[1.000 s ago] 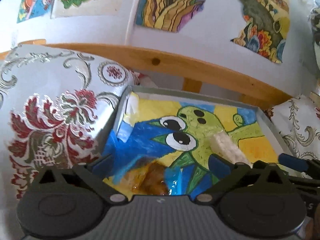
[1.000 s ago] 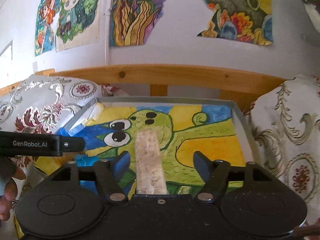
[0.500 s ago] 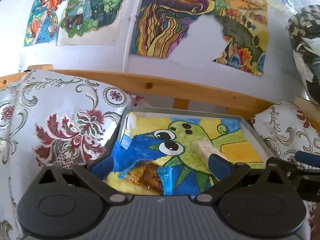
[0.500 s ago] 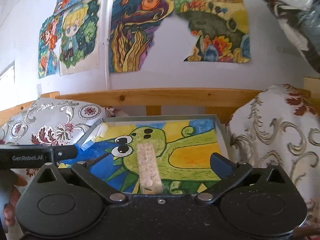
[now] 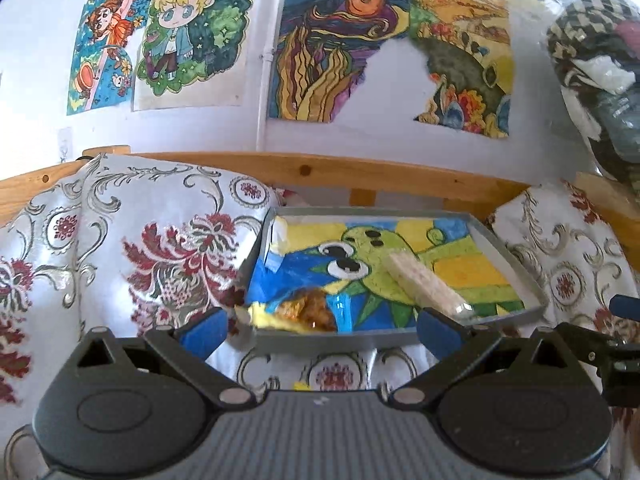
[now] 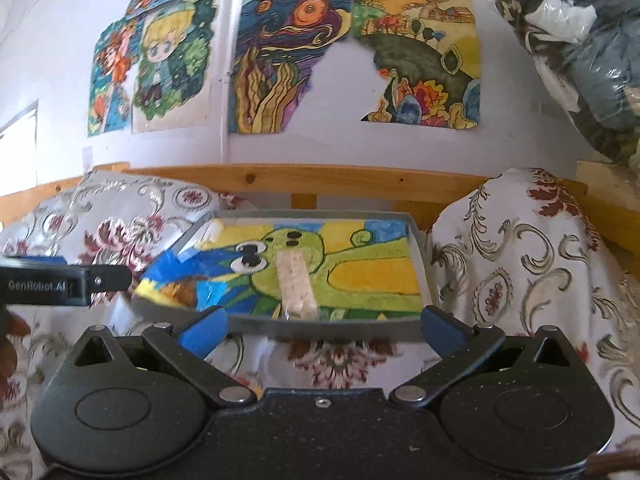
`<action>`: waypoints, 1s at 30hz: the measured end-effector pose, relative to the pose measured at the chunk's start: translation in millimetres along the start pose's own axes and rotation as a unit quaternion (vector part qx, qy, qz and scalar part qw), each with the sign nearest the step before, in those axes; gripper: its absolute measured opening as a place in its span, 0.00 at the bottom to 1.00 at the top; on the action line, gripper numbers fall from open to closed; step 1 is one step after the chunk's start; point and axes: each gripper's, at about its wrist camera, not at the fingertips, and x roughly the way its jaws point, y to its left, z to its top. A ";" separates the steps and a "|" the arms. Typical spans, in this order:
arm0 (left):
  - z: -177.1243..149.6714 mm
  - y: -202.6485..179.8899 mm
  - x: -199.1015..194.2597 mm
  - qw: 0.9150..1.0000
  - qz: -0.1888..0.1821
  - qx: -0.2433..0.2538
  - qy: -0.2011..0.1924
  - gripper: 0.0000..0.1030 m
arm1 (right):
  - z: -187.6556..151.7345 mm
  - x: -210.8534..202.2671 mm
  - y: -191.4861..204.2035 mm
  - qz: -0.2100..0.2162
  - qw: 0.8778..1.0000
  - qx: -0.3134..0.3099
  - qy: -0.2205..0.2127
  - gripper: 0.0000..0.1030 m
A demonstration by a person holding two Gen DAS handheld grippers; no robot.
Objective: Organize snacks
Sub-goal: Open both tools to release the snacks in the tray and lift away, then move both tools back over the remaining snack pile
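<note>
A shallow grey tray (image 5: pixel 332 342) lined with a colourful cartoon drawing rests on a floral cloth. In it lie a pale rice-cracker bar in clear wrap (image 5: pixel 424 282) and an orange-brown wrapped snack (image 5: pixel 308 312) near the front left corner. The right wrist view shows the same tray (image 6: pixel 320 326), bar (image 6: pixel 296 284) and brown snack (image 6: pixel 180 290). My left gripper (image 5: pixel 320 330) is open, held just in front of the tray's near rim with nothing between its fingers. My right gripper (image 6: pixel 322 328) is also open and empty, in front of the rim.
Floral-covered cushions rise on the left (image 5: pixel 120 248) and right (image 6: pixel 520 264) of the tray. A wooden rail (image 5: pixel 360 172) and a white wall with drawings stand behind. A bundle of bagged clothes (image 6: pixel 580 40) hangs at the upper right. The left gripper's body (image 6: pixel 60 284) shows at the left.
Both grippers have drawn back and up from over the tray to in front of its near rim. The right gripper has opened wider. Both snacks stay in the tray.
</note>
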 end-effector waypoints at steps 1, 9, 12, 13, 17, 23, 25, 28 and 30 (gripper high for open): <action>-2.2 -0.8 -4.2 1.000 0.001 0.003 0.003 1.00 | -2.8 -5.1 1.4 -0.002 1.000 -0.003 0.001 0.99; -23.9 -4.2 -36.2 0.999 0.002 0.014 0.029 1.00 | -23.0 -40.7 11.7 -0.014 0.999 -0.017 0.031 0.99; -31.7 -6.3 -46.4 0.999 0.000 0.016 0.036 1.00 | -29.5 -54.1 14.0 -0.017 0.999 -0.018 0.042 0.99; -34.5 -7.5 -49.6 0.999 -0.001 0.016 0.039 1.00 | -31.4 -58.5 14.4 -0.017 0.999 -0.019 0.045 0.99; -45.0 -12.4 -60.1 0.999 -0.007 0.020 0.049 1.00 | -39.3 -76.1 14.8 -0.024 0.998 -0.022 0.061 0.99; -62.2 -17.9 -69.9 0.997 -0.013 0.020 0.072 1.00 | -49.5 -92.0 13.9 -0.031 0.995 -0.031 0.090 0.99; -66.7 -20.5 -71.6 0.996 -0.017 0.024 0.080 1.00 | -51.6 -94.7 13.6 -0.030 0.994 -0.035 0.096 0.99; -71.8 -24.9 -73.4 0.995 -0.019 0.036 0.088 1.00 | -54.9 -97.4 12.8 -0.028 0.993 -0.036 0.105 0.99; -73.9 -27.1 -73.6 0.995 -0.020 0.041 0.093 1.00 | -57.3 -97.5 11.5 -0.025 0.993 -0.032 0.110 0.99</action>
